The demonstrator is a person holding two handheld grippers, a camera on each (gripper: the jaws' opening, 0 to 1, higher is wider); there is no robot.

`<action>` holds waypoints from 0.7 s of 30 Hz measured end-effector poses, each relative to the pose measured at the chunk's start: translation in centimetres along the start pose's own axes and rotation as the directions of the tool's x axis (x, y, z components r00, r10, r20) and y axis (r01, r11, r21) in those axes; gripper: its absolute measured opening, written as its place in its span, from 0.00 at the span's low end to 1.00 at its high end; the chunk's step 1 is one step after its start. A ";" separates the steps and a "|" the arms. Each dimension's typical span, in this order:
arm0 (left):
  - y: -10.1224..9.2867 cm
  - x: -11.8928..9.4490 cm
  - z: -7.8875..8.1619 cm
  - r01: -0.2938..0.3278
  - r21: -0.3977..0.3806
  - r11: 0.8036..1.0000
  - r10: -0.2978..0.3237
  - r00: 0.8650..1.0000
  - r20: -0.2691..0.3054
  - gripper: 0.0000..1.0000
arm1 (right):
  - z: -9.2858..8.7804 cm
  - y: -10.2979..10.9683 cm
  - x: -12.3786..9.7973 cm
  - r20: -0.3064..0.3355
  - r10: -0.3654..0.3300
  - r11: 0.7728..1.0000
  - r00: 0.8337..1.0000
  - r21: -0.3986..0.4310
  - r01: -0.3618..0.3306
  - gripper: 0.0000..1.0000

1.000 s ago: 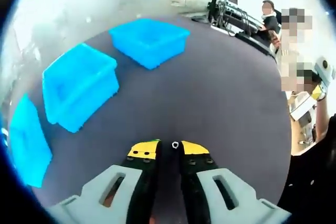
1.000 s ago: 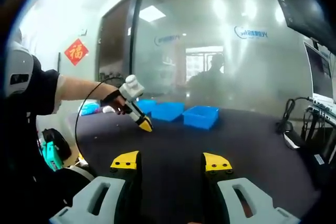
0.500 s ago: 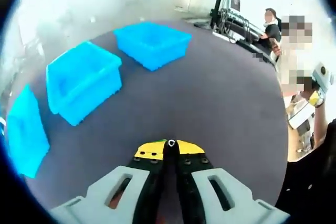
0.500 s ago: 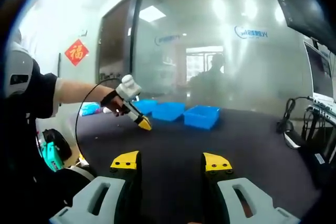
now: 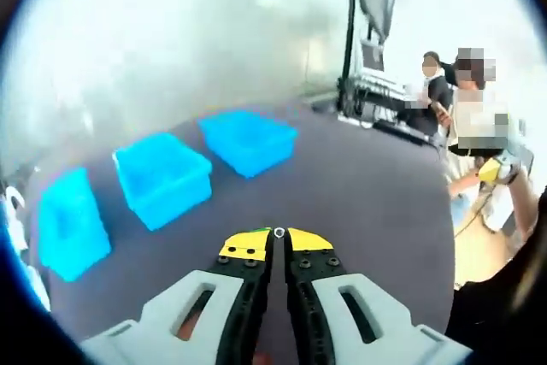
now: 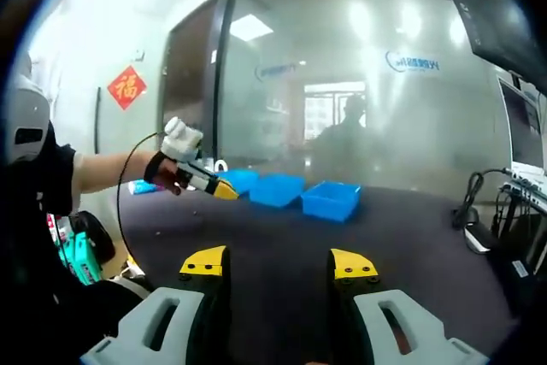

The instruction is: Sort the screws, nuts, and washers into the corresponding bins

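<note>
My left gripper (image 5: 279,238) is shut on a small silver nut (image 5: 279,232), pinched between its yellow tips and held above the dark table (image 5: 359,203). Three blue bins stand in a row ahead and to the left: the far bin (image 5: 249,141), the middle bin (image 5: 164,177) and the near bin (image 5: 73,224). In the right gripper view the left gripper (image 6: 214,187) hangs in the air at the left, held by a person's hand, near the same blue bins (image 6: 332,198). My right gripper (image 6: 279,264) stands open over the table with nothing between its fingers.
People stand by a stand with cables (image 5: 352,49) beyond the table's far right edge. A cable and equipment (image 6: 479,211) lie at the table's right side. A glass wall (image 6: 342,83) runs behind the bins.
The left gripper shut on the nut, then rose off the table with it. In the right gripper view it has moved up and to the left. The right gripper stays open.
</note>
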State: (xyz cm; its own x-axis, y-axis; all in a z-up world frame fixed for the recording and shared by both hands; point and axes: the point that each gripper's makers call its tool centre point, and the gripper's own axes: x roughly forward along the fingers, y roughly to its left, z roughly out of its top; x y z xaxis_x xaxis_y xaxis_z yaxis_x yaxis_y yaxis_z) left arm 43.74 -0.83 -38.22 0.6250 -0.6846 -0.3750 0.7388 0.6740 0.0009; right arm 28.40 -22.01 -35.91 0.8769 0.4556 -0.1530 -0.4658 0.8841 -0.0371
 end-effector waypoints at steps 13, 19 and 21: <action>0.8 -6.2 1.7 -0.266 -0.030 0.964 0.263 0.920 0.291 0.03 | 0.6 1.3 0.7 0.010 0.021 1.000 1.000 -0.010 -0.021 0.41; 2.8 -8.4 2.3 -0.315 -0.065 0.947 0.319 0.890 0.326 0.03 | 0.7 1.7 1.0 0.009 0.036 0.999 0.999 -0.010 -0.036 0.41; 4.1 -9.0 2.7 -0.333 -0.068 0.941 0.336 0.887 0.317 0.03 | 0.8 1.8 1.1 0.012 0.041 0.999 0.999 -0.012 -0.041 0.41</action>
State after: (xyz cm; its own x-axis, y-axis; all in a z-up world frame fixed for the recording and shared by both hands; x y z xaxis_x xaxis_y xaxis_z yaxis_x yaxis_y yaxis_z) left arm 41.86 7.34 -32.37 0.8827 -0.4684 -0.0387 0.4700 0.8804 0.0627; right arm 28.60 -19.80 -35.31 0.8585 0.4926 -0.1429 -0.5025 0.8635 -0.0422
